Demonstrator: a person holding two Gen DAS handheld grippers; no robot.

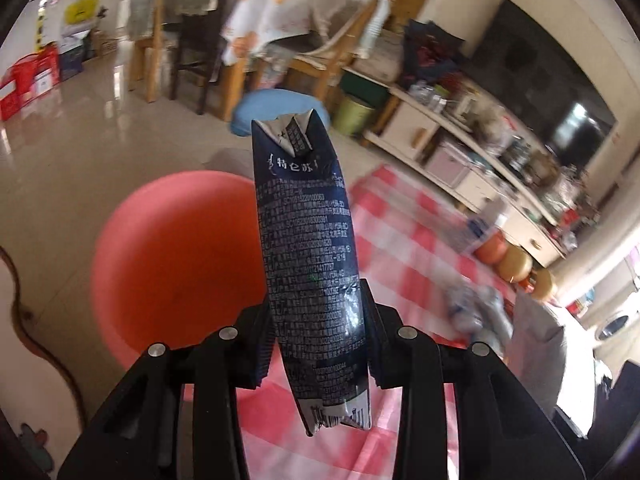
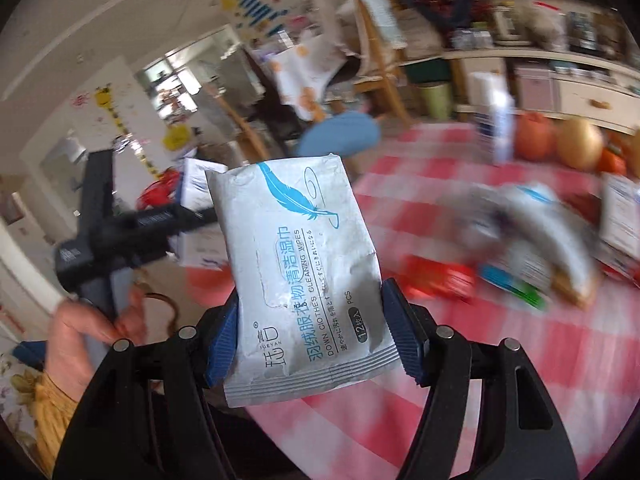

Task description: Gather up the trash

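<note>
Left gripper [image 1: 318, 344] clamping dark carton [image 1: 310, 256], right gripper [image 2: 310, 336] pinching "JUEYAN" wipes pack [image 2: 298, 276]

Bright daylight, floor [image 1: 60, 160] glare, fisheye-bent edges, motion-blurred background, dark corner vignette.

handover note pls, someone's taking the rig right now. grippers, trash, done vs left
Left gripper: jaws shut on a flattened dark milk carton, held up above the pink basin beside the checked table.
Right gripper: jaws shut on a white wet-wipes packet, lifted off the table.
Done: both pieces picked up, neither dropped yet.
Left: release both, likely into the basin, then clear the blurred wrappers lying on the cloth.
</note>
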